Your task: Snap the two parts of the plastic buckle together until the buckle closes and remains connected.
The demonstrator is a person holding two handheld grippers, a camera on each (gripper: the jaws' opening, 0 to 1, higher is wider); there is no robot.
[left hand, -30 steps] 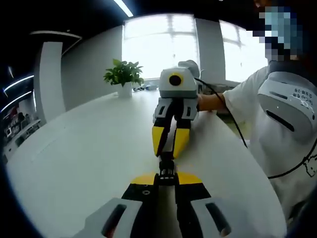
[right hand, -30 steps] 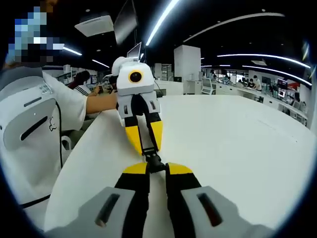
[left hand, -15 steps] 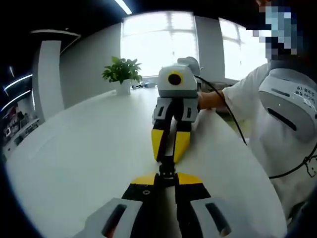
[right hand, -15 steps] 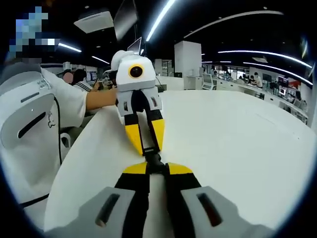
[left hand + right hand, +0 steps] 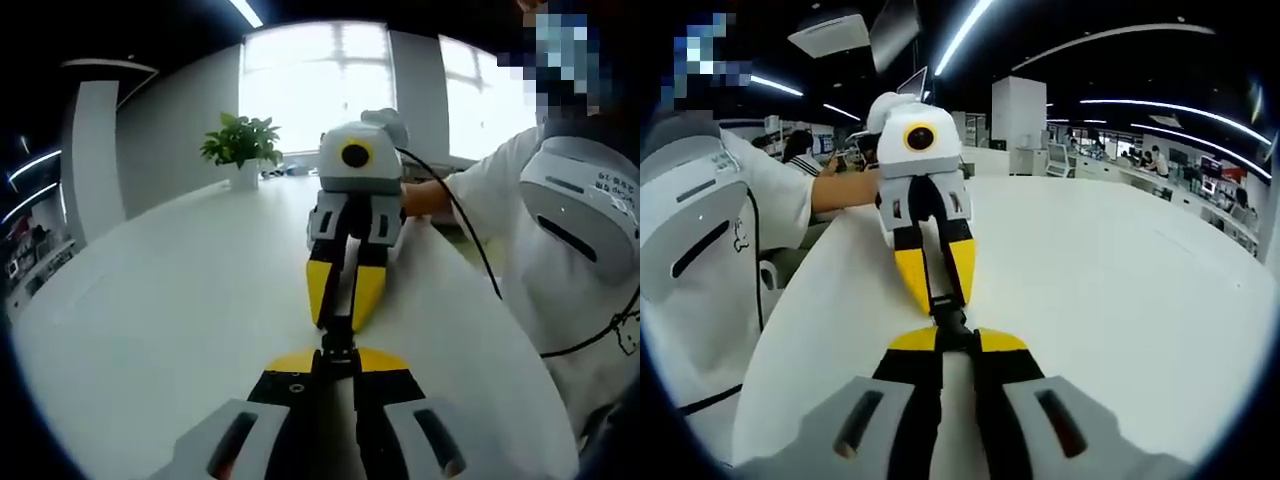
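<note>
Buckle [image 5: 337, 338] of black plastic held just above the white table [image 5: 170, 320], pinched from both ends between two grippers set tip to tip. Seen as a short dark block with its two halves pressed end to end; whether latched, cannot tell from either view.

Largest first: broad white table with a rounded edge, spread under both grippers. Beside it, person in a white T-shirt [image 5: 765, 215], bare forearm stretched over the table edge behind the opposite gripper in each view. Grey-and-white padded pack [image 5: 585, 205] on the person's front, black cable trailing from it. Open office behind, with a white column [image 5: 1018, 130] and ceiling light strips [image 5: 965, 35]; bright windows on the other side. Small potted plant [image 5: 240, 150] near the table's far edge.

Left gripper [image 5: 337, 355] rising from the bottom of the left gripper view, yellow-tipped jaws clamped tight on the near end of the buckle. Right gripper [image 5: 952, 338] likewise closed on its end in the right gripper view, black buckle body wedged between the yellow pads.
</note>
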